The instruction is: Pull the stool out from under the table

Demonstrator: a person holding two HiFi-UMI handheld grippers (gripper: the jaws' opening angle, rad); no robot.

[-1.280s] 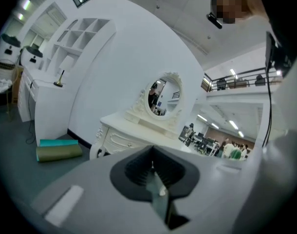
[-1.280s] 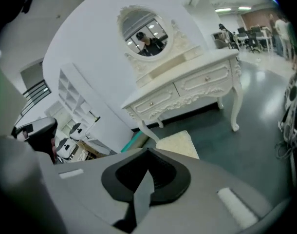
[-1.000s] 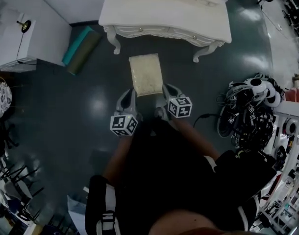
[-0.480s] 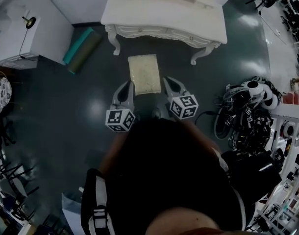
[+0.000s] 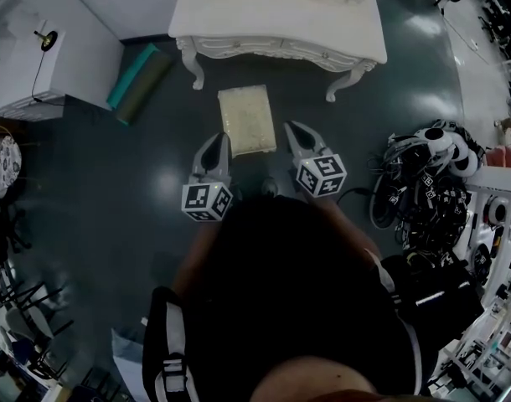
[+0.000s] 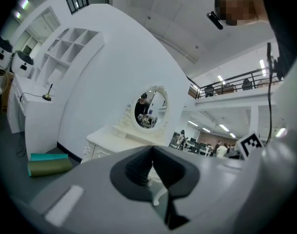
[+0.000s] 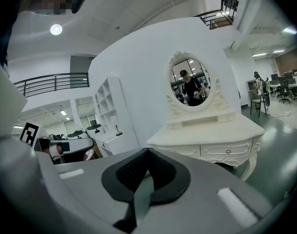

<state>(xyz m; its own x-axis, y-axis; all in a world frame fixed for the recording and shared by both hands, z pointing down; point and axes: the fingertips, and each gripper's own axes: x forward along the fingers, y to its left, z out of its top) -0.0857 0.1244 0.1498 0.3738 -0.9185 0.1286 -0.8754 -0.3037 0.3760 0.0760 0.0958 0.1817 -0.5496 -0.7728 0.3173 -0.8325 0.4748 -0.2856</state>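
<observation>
The stool [image 5: 248, 120], with a cream cushion on top, stands on the dark floor just in front of the white dressing table [image 5: 281, 15], outside its legs. My left gripper [image 5: 221, 140] is beside the stool's near left corner and my right gripper [image 5: 290, 127] beside its near right edge; neither touches it. Both are shut on nothing. In the left gripper view the shut left gripper [image 6: 152, 150] points at the dressing table [image 6: 107, 141] and its oval mirror [image 6: 151, 107]. The right gripper view has the right gripper [image 7: 148, 151] in front of the dressing table [image 7: 212, 139]. The stool is hidden in both gripper views.
A rolled teal and olive mat [image 5: 140, 82] lies on the floor left of the table, against a white cabinet [image 5: 50, 61]. A heap of headsets and cables [image 5: 427, 182] fills the floor at right. Chair frames [image 5: 21, 308] stand at lower left.
Both grippers have drawn slightly away from the stool's near corners, the right one shifting to the right. The stool has stayed in front of the table.
</observation>
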